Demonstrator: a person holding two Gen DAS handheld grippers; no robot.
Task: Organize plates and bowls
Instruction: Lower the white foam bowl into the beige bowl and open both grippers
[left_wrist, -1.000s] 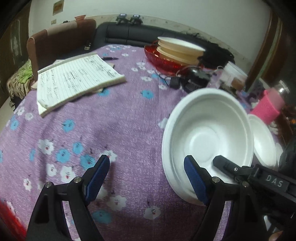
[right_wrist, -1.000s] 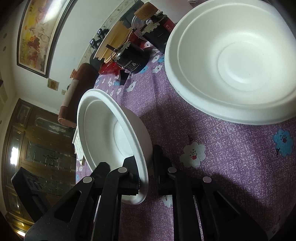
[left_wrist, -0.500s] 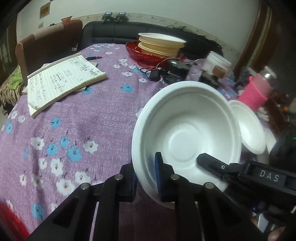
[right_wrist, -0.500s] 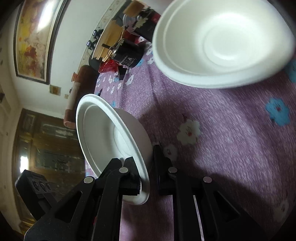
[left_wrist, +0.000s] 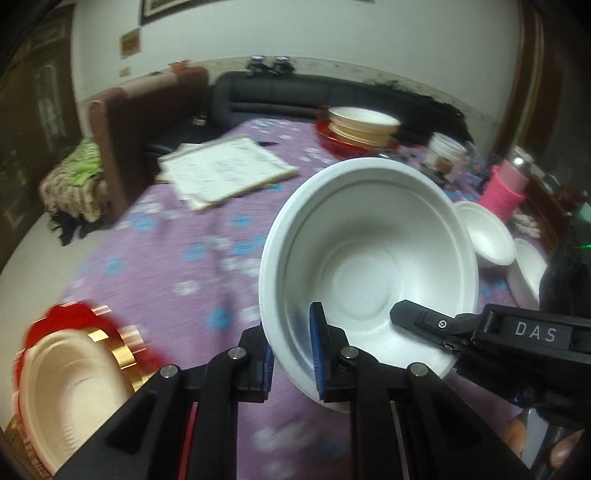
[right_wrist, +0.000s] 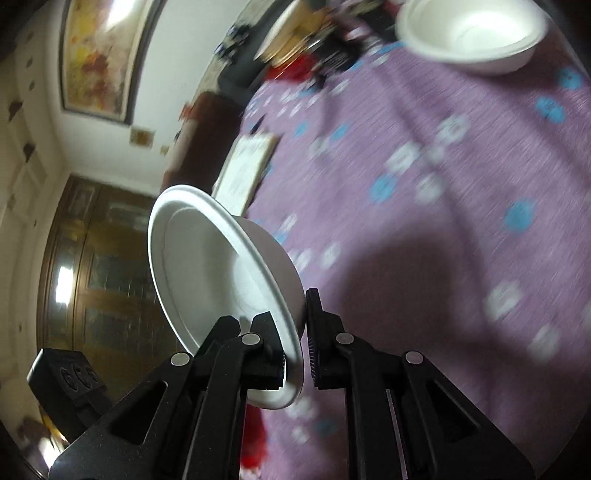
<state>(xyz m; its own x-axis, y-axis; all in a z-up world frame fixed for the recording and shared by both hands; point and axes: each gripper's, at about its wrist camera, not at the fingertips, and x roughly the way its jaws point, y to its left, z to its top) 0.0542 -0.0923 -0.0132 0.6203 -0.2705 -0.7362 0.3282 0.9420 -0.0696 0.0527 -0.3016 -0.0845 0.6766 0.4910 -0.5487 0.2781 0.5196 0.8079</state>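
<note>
A large white foam bowl (left_wrist: 369, 258) hangs tilted above the purple flowered tablecloth (left_wrist: 166, 266). My left gripper (left_wrist: 291, 354) is shut on its near rim. My right gripper (right_wrist: 297, 332) is shut on the same bowl's rim (right_wrist: 207, 266); its black fingers (left_wrist: 424, 321) show at the bowl's right side in the left wrist view. Two smaller white bowls (left_wrist: 487, 236) sit on the cloth at the right; one shows far off in the right wrist view (right_wrist: 472, 33). A cream plate on a red and gold tray (left_wrist: 70, 373) is at the near left.
A lined notepad (left_wrist: 225, 170) lies at the back left of the table. A red dish with stacked cream plates (left_wrist: 358, 125) stands at the back. A pink cup (left_wrist: 506, 188) and a white jar (left_wrist: 447, 155) are at the back right. A brown chair (left_wrist: 147, 122) stands beyond.
My left gripper closed on the bowl's rim. Both grippers lifted the bowl off the cloth and carried it left and back; the near-left tray came into view.
</note>
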